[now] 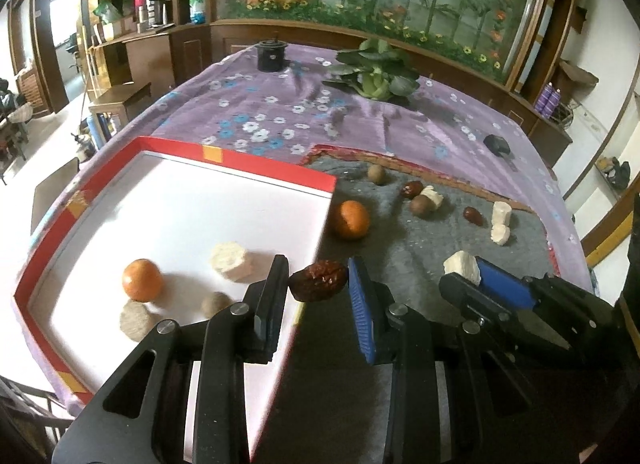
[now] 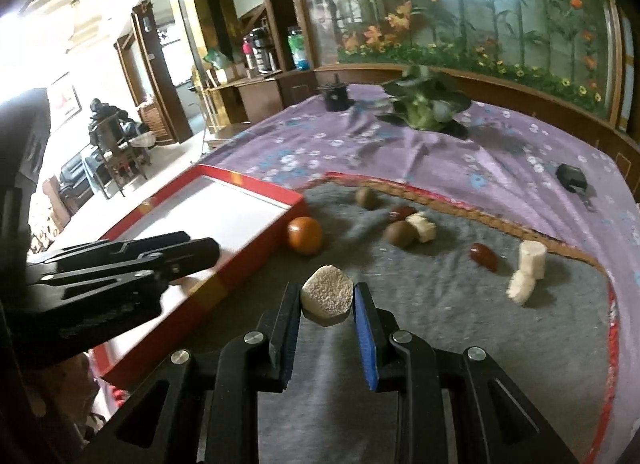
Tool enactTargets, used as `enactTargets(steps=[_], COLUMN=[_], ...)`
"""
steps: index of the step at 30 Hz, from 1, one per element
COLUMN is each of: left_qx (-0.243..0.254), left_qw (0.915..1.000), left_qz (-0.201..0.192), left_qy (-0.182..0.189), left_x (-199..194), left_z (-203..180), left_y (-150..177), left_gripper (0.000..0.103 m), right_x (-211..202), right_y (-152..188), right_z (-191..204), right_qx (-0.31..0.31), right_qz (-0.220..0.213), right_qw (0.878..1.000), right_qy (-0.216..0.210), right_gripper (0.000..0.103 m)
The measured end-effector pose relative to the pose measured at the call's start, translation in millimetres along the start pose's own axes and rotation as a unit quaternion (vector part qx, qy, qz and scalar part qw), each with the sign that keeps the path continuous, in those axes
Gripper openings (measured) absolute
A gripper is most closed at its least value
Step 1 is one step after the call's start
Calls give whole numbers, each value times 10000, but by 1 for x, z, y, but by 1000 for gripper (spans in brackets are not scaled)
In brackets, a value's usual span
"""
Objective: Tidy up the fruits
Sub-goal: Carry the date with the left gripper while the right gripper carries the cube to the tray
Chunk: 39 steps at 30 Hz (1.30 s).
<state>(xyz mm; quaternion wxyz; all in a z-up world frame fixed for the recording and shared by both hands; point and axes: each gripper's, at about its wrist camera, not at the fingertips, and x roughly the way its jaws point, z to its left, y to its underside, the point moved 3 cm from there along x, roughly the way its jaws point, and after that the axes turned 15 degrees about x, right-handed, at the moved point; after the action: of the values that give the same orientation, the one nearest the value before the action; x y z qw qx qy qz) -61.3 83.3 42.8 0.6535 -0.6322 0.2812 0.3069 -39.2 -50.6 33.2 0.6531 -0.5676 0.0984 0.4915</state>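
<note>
The left gripper (image 1: 318,284) is clenched on a date (image 1: 318,281) above the tray's (image 1: 240,170) right edge; the right gripper (image 2: 327,302) grips a white chunk (image 2: 327,300). Both look light; the wrinkled date likely soft, best held mid-body.

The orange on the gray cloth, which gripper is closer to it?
Left, though not by much. The left gripper, holding a red date, sits just in front of the orange. The right gripper, holding a white chunk, is farther off to the orange's right.
</note>
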Motion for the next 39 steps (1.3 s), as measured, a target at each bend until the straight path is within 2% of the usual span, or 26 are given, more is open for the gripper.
enactTargets(steps=[8,20,26,39], left_qx=[-129,-703,-866,-817], left_qw=[9999,9966,9949,9945], left_qz=[-49,-96,79,564], left_qy=[-100,-415,-516,-328], left_x=[-10,-18,1,55], left_z=[23,104,127,130], left_y=[8,5,1,-8], left_gripper=[30,30,30,30], right_x=[2,24,53,120], right_y=[6,-5,-17,-34], right_z=[35,76,89,99], right_qx=[-155,-482,-557,-754], right_qz=[24,172,342,748], right_qw=[9997,9981,9970,9940], right_qy=[-168,-356,-404,-276], right_gripper=[26,26,26,26])
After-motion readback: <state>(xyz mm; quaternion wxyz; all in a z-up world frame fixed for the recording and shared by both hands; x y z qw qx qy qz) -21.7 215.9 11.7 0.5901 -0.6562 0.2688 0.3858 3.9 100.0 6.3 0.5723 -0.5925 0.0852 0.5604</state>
